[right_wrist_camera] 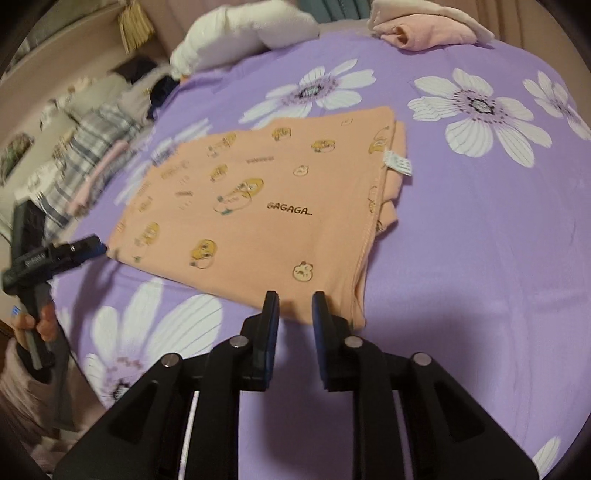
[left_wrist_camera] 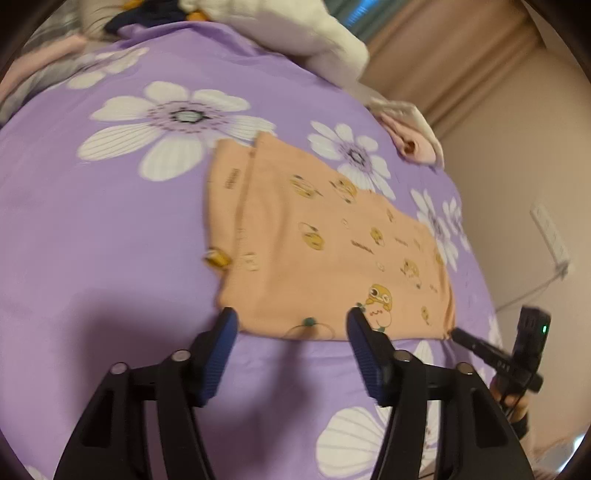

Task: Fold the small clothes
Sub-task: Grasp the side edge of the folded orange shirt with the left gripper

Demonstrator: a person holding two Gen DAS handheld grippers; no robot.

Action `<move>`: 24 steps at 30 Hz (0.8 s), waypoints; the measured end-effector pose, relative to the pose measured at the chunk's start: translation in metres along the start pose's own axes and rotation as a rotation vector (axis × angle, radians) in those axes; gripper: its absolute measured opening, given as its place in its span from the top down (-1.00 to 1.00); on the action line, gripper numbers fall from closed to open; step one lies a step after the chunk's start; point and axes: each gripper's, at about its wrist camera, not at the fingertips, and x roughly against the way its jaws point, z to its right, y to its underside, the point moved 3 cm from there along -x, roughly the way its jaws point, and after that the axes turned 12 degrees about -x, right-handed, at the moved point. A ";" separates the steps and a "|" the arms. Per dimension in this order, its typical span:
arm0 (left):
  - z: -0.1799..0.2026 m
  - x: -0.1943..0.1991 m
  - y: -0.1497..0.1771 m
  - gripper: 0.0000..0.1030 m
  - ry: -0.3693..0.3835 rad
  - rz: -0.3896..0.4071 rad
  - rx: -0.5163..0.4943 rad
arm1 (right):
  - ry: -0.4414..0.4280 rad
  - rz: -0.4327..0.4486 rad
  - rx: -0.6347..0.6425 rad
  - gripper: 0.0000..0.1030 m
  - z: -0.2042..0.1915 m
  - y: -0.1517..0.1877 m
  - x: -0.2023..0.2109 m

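Peach cloth (left_wrist_camera: 325, 236) printed with yellow cartoon faces and the word "GAGAGA" lies folded flat near the middle of a bed, on a purple bedsheet (left_wrist_camera: 92, 229) patterned with large white flowers. A white care tag (right_wrist_camera: 397, 163) sticks out from the layered edge on the garment's far right in the right wrist view. The left gripper (left_wrist_camera: 291, 319) hovers at the near edge of the garment with its jaws spread wide and nothing between them, the blue-padded fingertips (left_wrist_camera: 227, 325) over the hem. The right gripper (right_wrist_camera: 294, 301) sits at another corner of the same garment, its jaws parted by a narrow gap with the tips at the fabric's edge; whether any cloth is pinched there cannot be told. Each gripper also shows at the side of the other's view, beside the garment's edge. A folded pink garment (right_wrist_camera: 424, 33) rests at the far edge of the bed, well apart from the peach one, near a white pillow (right_wrist_camera: 236, 33). A stack of plaid and pink clothes (right_wrist_camera: 92, 147) lies along the bed's left side in the right wrist view.
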 end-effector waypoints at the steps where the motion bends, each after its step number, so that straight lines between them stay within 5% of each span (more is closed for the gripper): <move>1: -0.007 0.004 0.002 -0.32 0.001 0.009 0.033 | -0.011 0.011 -0.011 0.53 -0.001 0.002 0.004; 14: -0.050 -0.025 -0.015 -0.41 0.187 0.031 0.296 | -0.115 0.064 -0.046 0.38 -0.020 0.005 0.020; 24: -0.046 -0.060 -0.048 -0.42 0.231 -0.008 0.283 | -0.140 0.054 -0.042 0.38 -0.031 0.001 0.011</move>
